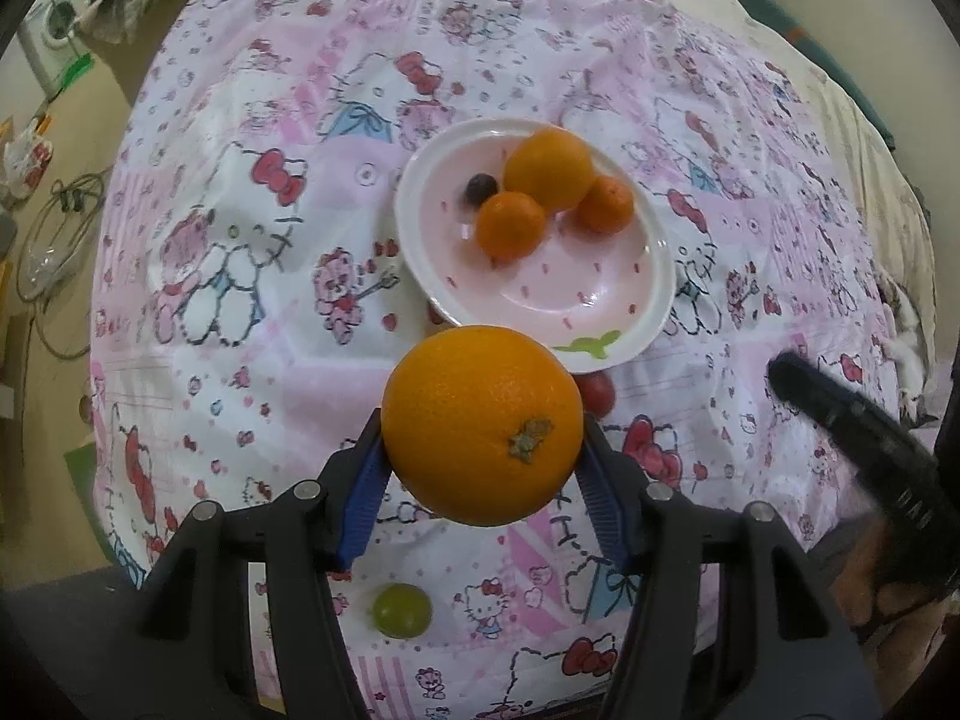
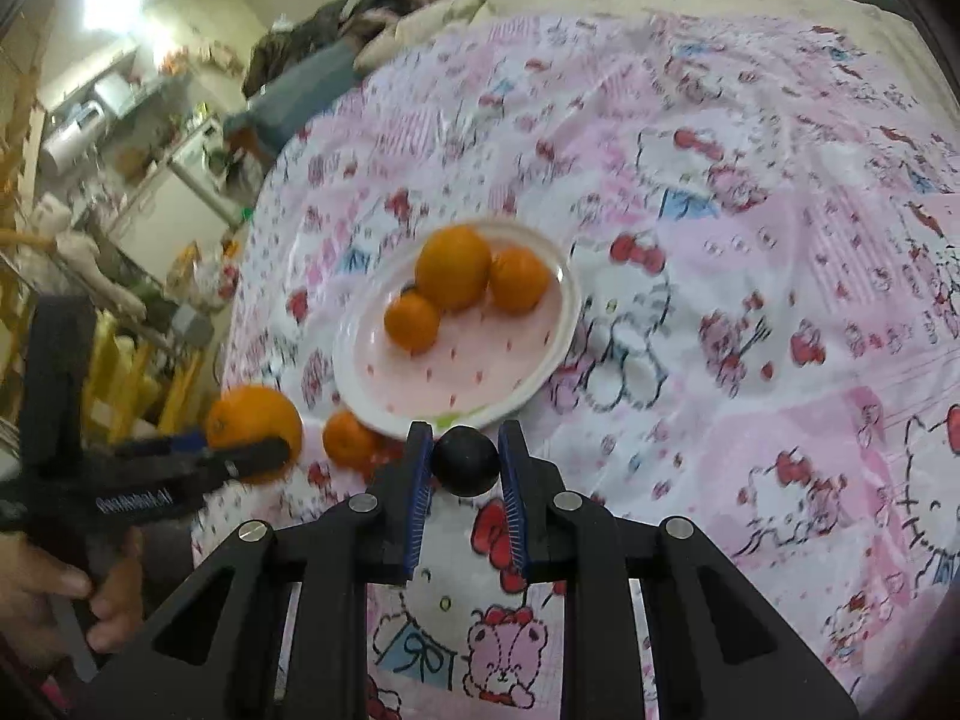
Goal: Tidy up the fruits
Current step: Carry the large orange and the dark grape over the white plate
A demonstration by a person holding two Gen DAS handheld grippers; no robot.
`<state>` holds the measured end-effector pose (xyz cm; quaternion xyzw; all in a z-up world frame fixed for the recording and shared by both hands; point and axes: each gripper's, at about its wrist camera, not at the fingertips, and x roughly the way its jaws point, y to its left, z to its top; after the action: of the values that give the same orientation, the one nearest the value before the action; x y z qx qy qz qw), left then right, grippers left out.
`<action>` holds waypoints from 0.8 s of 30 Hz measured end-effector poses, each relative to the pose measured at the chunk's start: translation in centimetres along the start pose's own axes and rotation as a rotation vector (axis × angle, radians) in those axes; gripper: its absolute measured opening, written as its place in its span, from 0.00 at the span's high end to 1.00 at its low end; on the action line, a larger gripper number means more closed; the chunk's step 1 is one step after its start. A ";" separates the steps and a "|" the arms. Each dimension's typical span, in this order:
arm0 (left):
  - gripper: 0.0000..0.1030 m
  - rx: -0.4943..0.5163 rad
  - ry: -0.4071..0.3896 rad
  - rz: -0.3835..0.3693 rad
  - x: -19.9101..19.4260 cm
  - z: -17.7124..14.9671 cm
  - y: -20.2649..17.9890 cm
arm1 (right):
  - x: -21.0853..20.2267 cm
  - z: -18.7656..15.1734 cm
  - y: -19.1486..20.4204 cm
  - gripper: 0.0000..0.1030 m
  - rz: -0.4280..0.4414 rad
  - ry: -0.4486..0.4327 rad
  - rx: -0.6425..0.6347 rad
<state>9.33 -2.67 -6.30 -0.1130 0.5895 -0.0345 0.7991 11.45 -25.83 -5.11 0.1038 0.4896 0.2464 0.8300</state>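
Left gripper (image 1: 483, 450) pinching big orange (image 1: 483, 426) above cloth, headed for plate (image 1: 657, 300); right gripper (image 2: 465, 462) clamping dark grape (image 2: 465, 461), same destination likely.

plate (image 1: 657, 300) near half bare, three oranges (image 1: 549, 167) crowding far side

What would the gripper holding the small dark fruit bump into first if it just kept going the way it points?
Probably the near rim of the pink plate. The right gripper, shut on the dark fruit, points at that edge, with only tablecloth between. Depth is hard to judge, so it might meet the cloth first.
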 end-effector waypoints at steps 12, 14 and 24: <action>0.47 0.037 -0.003 0.010 0.2 2.5 -0.3 | 0.0 4.3 -1.1 0.77 0.017 -0.057 -0.024; 0.47 0.037 0.002 0.008 0.5 3.0 -0.3 | 0.6 4.8 -1.1 0.77 0.023 -0.052 -0.029; 0.47 0.074 0.008 0.016 2.7 5.8 -1.0 | 3.2 6.6 -2.0 0.77 0.035 -0.021 -0.011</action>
<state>15.78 -3.36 -6.99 -0.0786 0.5918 -0.0505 0.8007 19.08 -25.47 -5.10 0.1103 0.4775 0.2626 0.8312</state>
